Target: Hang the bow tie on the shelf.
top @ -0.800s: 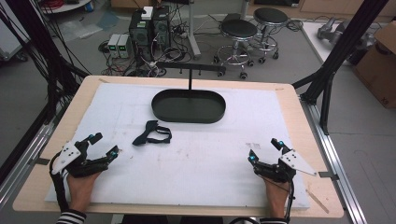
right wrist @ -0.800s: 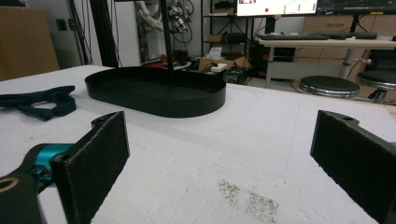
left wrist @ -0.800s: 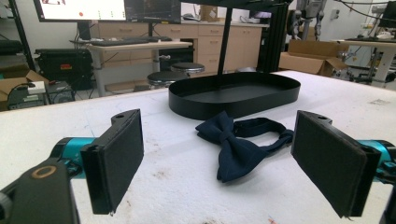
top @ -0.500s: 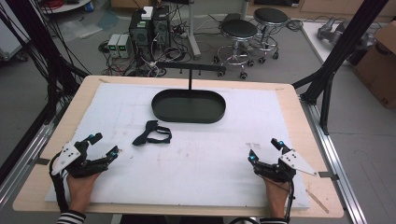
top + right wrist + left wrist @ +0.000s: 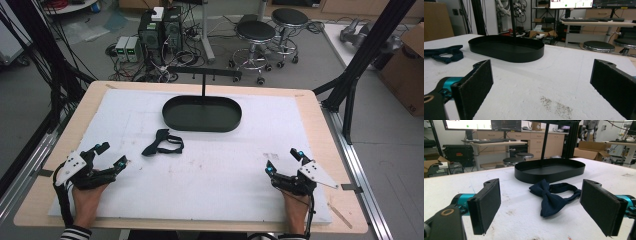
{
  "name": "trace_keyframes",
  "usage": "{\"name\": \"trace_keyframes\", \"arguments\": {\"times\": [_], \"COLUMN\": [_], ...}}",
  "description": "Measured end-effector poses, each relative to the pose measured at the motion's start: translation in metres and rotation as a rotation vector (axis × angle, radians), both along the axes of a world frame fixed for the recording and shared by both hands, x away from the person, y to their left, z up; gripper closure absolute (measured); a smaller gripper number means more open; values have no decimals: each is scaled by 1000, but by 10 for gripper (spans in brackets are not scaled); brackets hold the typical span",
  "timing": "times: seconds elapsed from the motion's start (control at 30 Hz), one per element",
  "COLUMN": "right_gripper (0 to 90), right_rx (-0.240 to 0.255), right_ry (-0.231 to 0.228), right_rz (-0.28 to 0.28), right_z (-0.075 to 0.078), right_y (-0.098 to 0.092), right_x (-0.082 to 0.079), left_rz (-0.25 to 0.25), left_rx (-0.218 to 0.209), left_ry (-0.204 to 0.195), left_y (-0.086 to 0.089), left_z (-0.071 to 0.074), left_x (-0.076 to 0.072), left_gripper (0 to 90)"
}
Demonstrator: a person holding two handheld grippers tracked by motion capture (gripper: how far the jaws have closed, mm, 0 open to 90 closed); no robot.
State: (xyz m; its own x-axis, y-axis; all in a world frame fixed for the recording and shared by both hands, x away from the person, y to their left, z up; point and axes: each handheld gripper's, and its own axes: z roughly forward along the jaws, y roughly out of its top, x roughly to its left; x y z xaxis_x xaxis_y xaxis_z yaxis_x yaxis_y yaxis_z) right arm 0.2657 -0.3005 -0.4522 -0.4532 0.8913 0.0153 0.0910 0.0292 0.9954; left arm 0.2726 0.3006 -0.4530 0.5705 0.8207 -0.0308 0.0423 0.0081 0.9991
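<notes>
A dark navy fabric bow tie [image 5: 162,143] with its strap lies flat on the white foam-covered surface [image 5: 220,165], just in front of the empty black oval metal tray [image 5: 202,113] with an upright post. The left gripper [image 5: 111,155] rests near the left edge, its fingers [image 5: 486,205] spread wide and empty; in the left gripper view the bow tie [image 5: 554,196] lies ahead between them, apart from both. The right gripper [image 5: 282,162] rests near the right edge, fingers [image 5: 475,88] also wide and empty, well apart from the bow tie [image 5: 445,55].
</notes>
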Motion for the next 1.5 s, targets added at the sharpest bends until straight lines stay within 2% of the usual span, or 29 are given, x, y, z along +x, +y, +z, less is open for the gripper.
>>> {"name": "trace_keyframes", "arguments": {"times": [0.27,0.5,0.6,0.7,0.83,0.93,1.1,1.27,1.3,1.43,1.5], "right_gripper": [36,36,36,36,36,36,36,36,36,36,36], "right_rx": [5,10,5,1,2,2,1,5,5,-1,-4], "right_ry": [5,15,17,15,18,18,20,24,24,21,15], "right_rz": [0,-3,-7,-8,-8,-7,-5,-6,-6,-3,-5], "right_z": [0,0,0,0,0,0,0,1,1,1,0], "right_y": [-1,-1,0,0,0,0,0,0,0,0,0], "right_x": [0,1,1,1,1,1,2,2,2,2,1], "left_rz": [3,-2,-5,-21,-47,-82,-110,-122,-131,-130,-138], "left_rx": [28,30,79,116,193,194,276,323,344,358,381], "left_ry": [-14,-15,-6,31,67,105,164,213,235,260,277], "left_y": [-3,-2,-6,-13,-23,-32,-45,-56,-60,-65,-67], "left_z": [0,5,12,18,26,33,45,57,60,62,63], "left_x": [-1,-2,-4,-3,3,9,21,30,34,39,42], "left_gripper": [174,171,164,154,154,154,154,155,155,155,155]}}
